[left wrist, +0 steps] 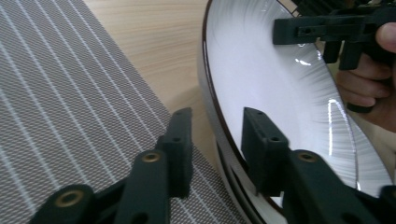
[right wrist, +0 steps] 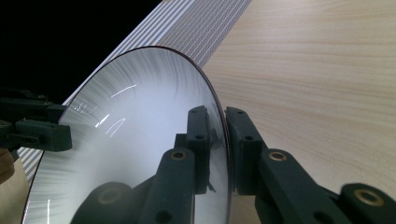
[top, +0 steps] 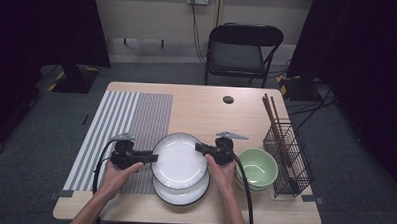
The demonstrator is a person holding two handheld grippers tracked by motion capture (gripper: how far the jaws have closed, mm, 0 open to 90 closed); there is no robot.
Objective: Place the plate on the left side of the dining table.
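Presently, the round white ceramic plate with a thin dark rim [top: 179, 160] is lifted at the near middle of the pale wooden table [top: 202, 104], above a second white plate [top: 183, 194] that lies flat beneath it. The upper plate is tilted, not level.

The right gripper [top: 203, 148] has its jaws closed on the plate's right edge; in the right gripper view the rim [right wrist: 223, 140] sits pinched between the two black pads, with little rim inside the bite. The left gripper [top: 151, 158] straddles the opposite edge, but its jaws stand apart — the left gripper view shows one pad over the plate's face and the other outside the rim [left wrist: 219, 126], with visible gaps, so it is not yet clamping.

Risks, as judged from this position:
- The plate hangs on one shallow, one-sided pinch. Glazed ceramic is slick, so it could rotate or slip out and strike the plate below.
- If the left jaws close off-centre, they may push the rim sideways rather than seize it.
- The stack of pale green bowls [top: 256, 166] sits just beside the right hand [top: 221, 174], with the black wire rack holding wooden chopsticks [top: 287, 155] beyond it — a wide swing to the right could knock them.

The grey striped placemat [top: 131, 124] lies to the left.
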